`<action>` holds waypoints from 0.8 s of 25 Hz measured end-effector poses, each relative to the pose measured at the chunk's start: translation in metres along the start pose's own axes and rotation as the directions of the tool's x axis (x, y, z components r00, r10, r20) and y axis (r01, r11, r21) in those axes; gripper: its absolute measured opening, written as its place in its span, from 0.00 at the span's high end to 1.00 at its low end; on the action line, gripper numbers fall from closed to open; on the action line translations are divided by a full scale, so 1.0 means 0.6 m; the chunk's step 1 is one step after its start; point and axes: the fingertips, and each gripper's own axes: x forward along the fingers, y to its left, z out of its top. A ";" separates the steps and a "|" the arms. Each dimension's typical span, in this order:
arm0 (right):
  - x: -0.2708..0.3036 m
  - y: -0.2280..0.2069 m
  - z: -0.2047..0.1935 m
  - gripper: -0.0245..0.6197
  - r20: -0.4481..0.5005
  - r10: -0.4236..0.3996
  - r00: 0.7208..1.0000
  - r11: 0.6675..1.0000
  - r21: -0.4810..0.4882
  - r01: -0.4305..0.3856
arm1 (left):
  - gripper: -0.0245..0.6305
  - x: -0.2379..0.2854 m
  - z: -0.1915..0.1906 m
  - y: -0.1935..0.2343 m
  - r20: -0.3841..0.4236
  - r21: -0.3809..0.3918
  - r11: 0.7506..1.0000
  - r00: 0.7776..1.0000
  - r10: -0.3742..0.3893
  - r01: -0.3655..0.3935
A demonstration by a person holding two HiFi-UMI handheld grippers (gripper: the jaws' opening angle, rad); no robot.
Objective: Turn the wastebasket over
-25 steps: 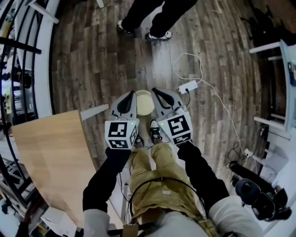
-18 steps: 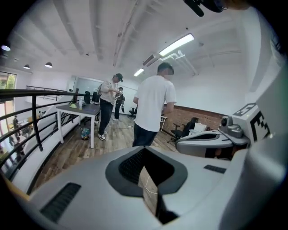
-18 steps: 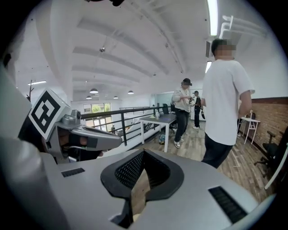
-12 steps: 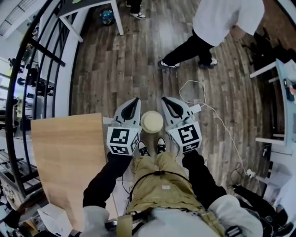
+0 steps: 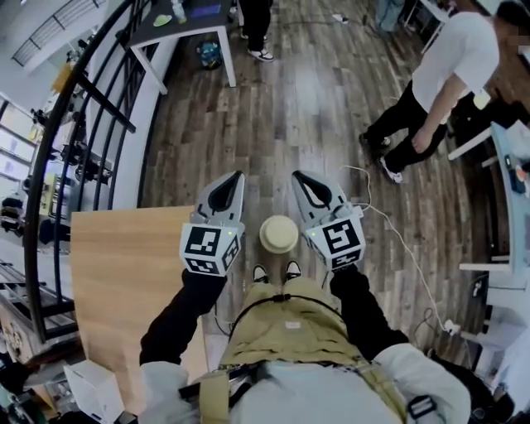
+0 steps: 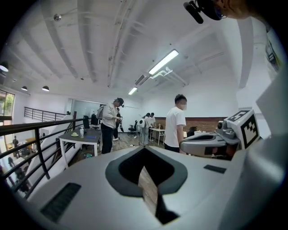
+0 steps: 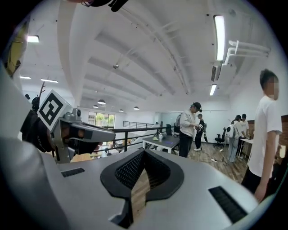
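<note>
In the head view the cream wastebasket (image 5: 279, 234) stands on the wooden floor just ahead of the wearer's shoes, seen from straight above as a round disc. Which end is up I cannot tell. My left gripper (image 5: 236, 175) is held left of it and my right gripper (image 5: 296, 175) right of it, both well above the floor and apart from the basket. Each points roughly level into the room. The left gripper (image 6: 145, 150) and the right gripper (image 7: 143, 152) are shut with nothing between the jaws. Neither gripper view shows the basket.
A light wooden tabletop (image 5: 124, 281) lies at the left, with a black railing (image 5: 91, 108) beyond it. A grey table (image 5: 186, 21) stands at the far top. A person in a white shirt (image 5: 451, 66) walks at the right. A white cable (image 5: 397, 240) trails across the floor.
Both grippers have risen together and now sit high over the basket, which has stayed on the floor and looks smaller. The person in the white shirt has moved away to the right.
</note>
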 end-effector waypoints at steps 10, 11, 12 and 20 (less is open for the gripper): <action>-0.012 0.020 0.076 0.93 0.083 0.000 0.997 0.999 -0.051 0.004 | 0.96 -0.074 0.074 0.014 0.094 -0.007 0.999 0.994 0.046 -0.046; -0.013 0.021 0.082 0.93 0.089 0.000 0.996 0.999 -0.053 0.004 | 0.96 -0.076 0.075 0.014 0.100 -0.016 0.999 0.994 0.051 -0.050; -0.014 0.022 0.087 0.93 0.097 0.000 0.995 0.998 -0.056 0.006 | 0.96 -0.078 0.075 0.013 0.104 -0.027 0.998 0.993 0.057 -0.054; -0.002 0.029 0.113 0.93 0.142 -0.002 0.990 0.999 -0.037 0.008 | 0.96 -0.066 0.076 0.017 0.128 -0.084 0.993 0.987 0.093 -0.083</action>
